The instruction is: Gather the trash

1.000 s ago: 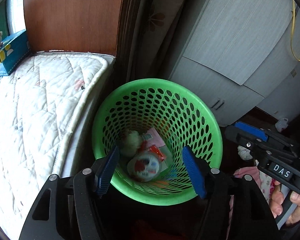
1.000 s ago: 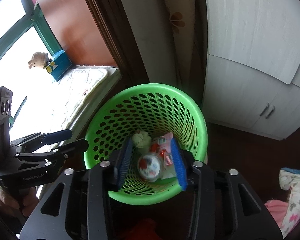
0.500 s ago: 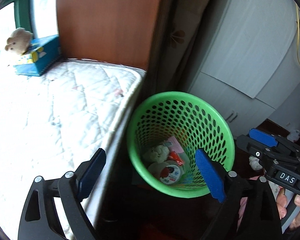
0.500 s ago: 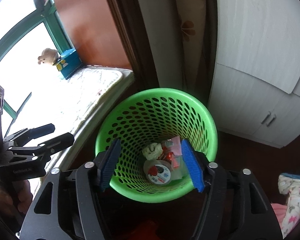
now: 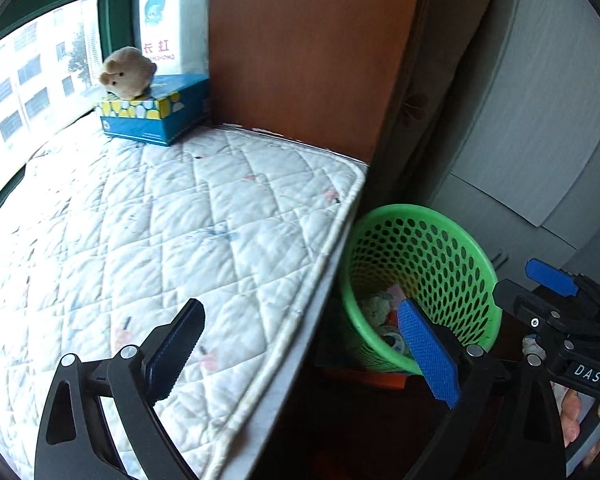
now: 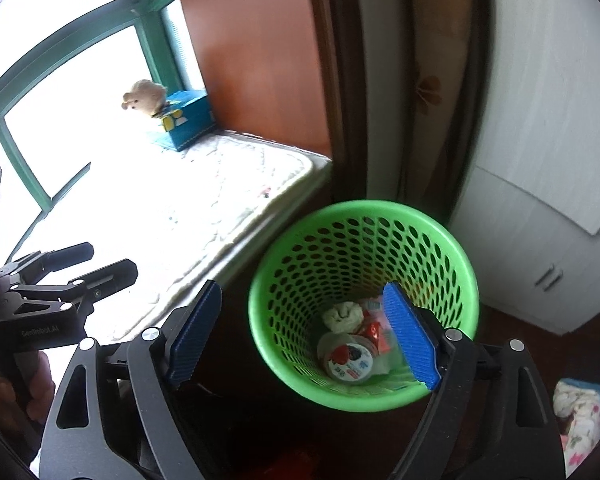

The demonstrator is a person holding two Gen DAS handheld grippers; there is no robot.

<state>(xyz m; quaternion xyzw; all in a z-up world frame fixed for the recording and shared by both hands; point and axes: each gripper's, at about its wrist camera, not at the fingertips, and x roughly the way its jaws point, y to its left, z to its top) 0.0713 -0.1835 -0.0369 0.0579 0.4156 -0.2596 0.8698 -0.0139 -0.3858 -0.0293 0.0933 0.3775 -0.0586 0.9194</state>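
A green perforated basket [image 6: 364, 216] stands on the dark floor beside the bed; it also shows in the left wrist view [image 5: 432, 216]. Inside lie a crumpled tissue [image 6: 342, 314], a round lidded cup [image 6: 348, 360] and red and pink wrappers [image 6: 374, 330]. My right gripper [image 6: 304, 336] is open and empty, above the basket's near left rim. My left gripper [image 5: 300, 352] is open and empty, over the mattress edge to the left of the basket. Each gripper shows in the other's view: the right one [image 5: 556, 296], the left one [image 6: 76, 264].
A white quilted mattress [image 5: 160, 240] fills the left side. On it by the window stand a blue tissue box [image 5: 156, 116] and a plush bear [image 5: 128, 72]. A brown wooden panel [image 5: 300, 52] and white cabinet [image 6: 540, 160] stand behind the basket. Floral cloth [image 6: 580, 420] lies right.
Both grippers have pulled back and swung left, away from over the basket. Both sets of jaws have opened wider. The left view now looks mostly over the mattress.
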